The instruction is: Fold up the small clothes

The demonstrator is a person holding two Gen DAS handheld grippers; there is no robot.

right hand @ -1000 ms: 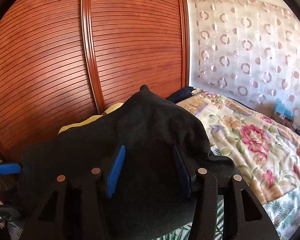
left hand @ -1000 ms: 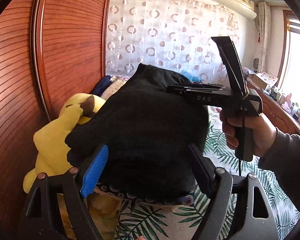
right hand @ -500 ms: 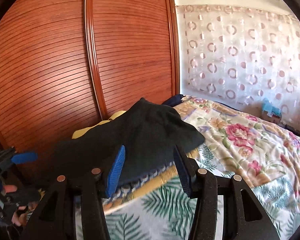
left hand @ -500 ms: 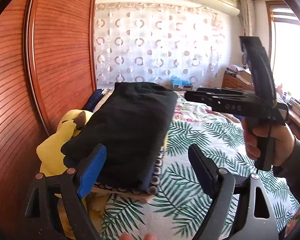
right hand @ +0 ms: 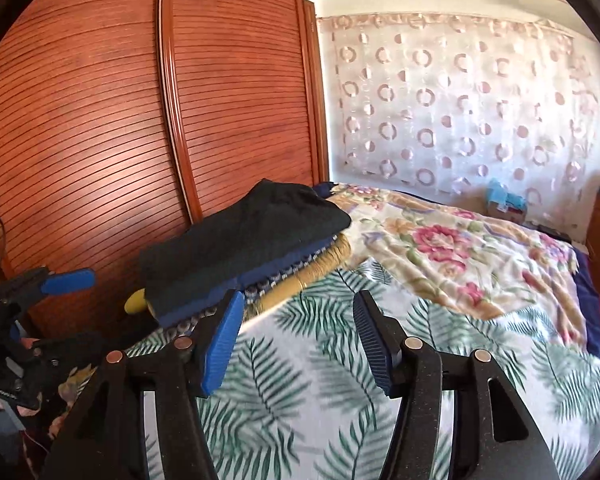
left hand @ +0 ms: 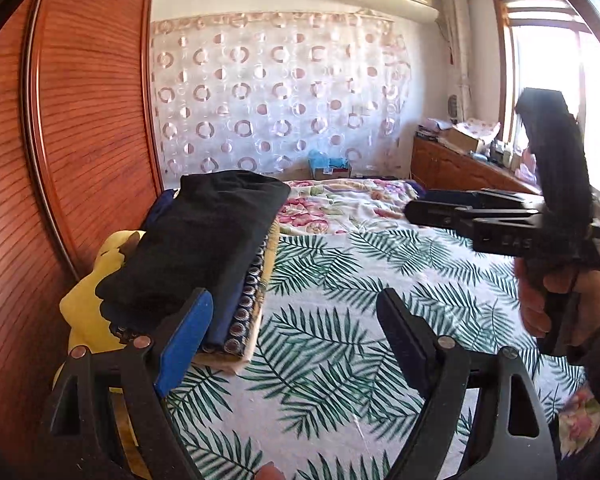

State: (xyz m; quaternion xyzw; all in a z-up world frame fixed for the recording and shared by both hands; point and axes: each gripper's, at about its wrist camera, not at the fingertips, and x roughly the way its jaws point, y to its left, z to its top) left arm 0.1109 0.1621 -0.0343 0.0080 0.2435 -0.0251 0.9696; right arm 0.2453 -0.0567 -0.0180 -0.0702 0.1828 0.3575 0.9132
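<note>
- Grippers first: your left gripper [left hand: 296,344] stands wide apart and empty, and your right gripper [right hand: 298,344] is likewise spread with nothing between its pads.
- Just ahead and to the left of your left gripper's blue pad [left hand: 184,342], the folded black garment [left hand: 204,244] lies flat on top of a stack of folded clothes [left hand: 244,312]; from the right gripper it sits ahead and left, a little beyond the fingertips.
- Neither tool touches the black garment; both hover apart from it above the leaf-print bedspread [left hand: 340,320].
- Step in hand, by the look of it: the black piece is folded and stacked, so this item reads as finished.
- Next move likely calls for finding another loose small garment; none is clearly in view, so you would need to turn the tools toward the rest of the bed.
- Beyond the stack, on its far left, a yellow plush toy [left hand: 88,304] leans by the wooden wardrobe [right hand: 140,120].
</note>
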